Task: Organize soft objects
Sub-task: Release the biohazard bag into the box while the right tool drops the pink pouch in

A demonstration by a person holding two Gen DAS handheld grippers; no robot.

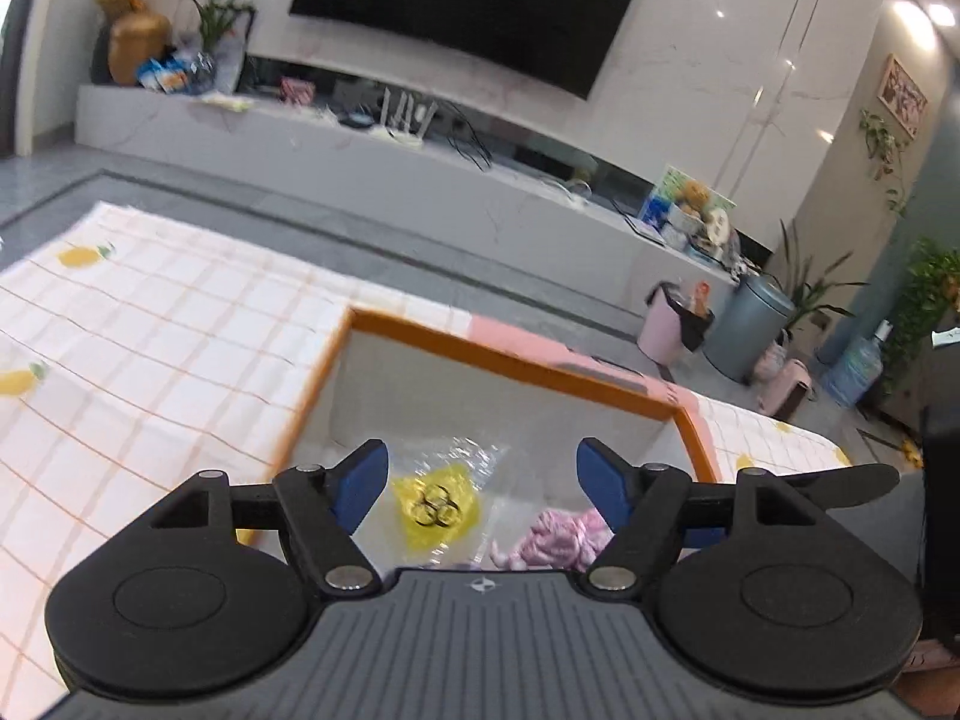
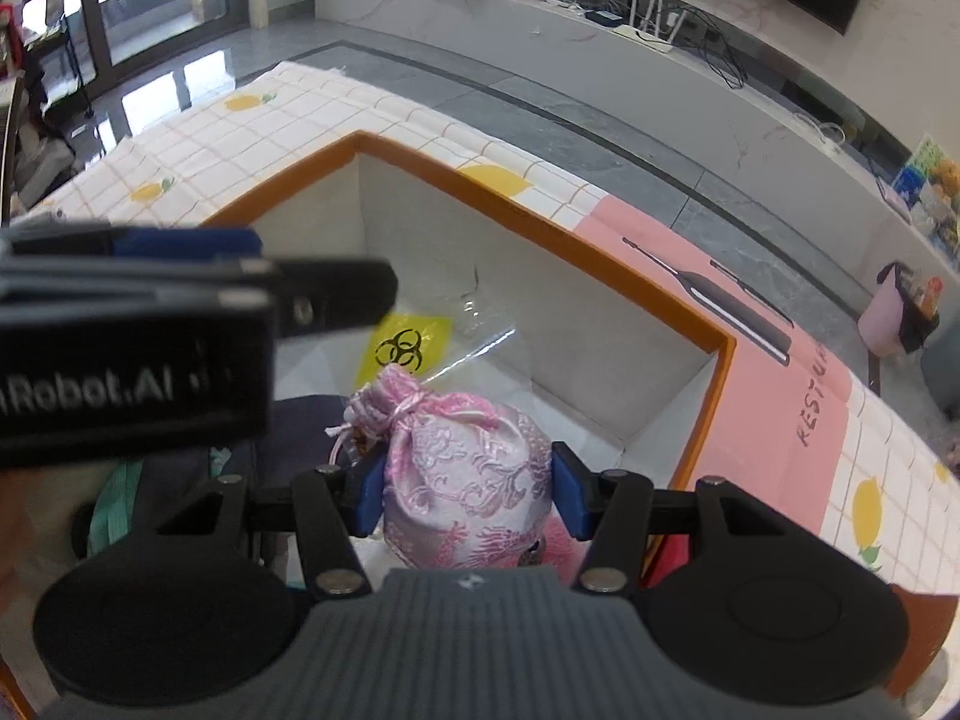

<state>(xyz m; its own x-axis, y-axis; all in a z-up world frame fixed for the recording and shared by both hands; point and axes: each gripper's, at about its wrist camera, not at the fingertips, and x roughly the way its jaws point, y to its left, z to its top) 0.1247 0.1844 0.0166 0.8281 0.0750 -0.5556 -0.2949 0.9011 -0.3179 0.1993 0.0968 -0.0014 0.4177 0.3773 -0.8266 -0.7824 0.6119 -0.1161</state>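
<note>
Pinching the pink brocade pouch [image 2: 468, 480] between its fingers, the right gripper [image 2: 468, 489] holds it inside the orange-rimmed box [image 2: 480, 198]; the left gripper [image 1: 482, 483] hangs spread and empty above a yellow-marked plastic bag [image 1: 435, 504] on the box floor.

- pink brocade drawstring pouch [image 2: 468, 480]: base hidden behind right gripper [image 2: 468, 495] body
- orange-rimmed cardboard box [image 2: 468, 192]: near wall cut off
- blurred left gripper [image 2: 180, 324] blocks box's left side
- dark fabric [image 2: 306, 420] mostly covered, unidentifiable
</note>
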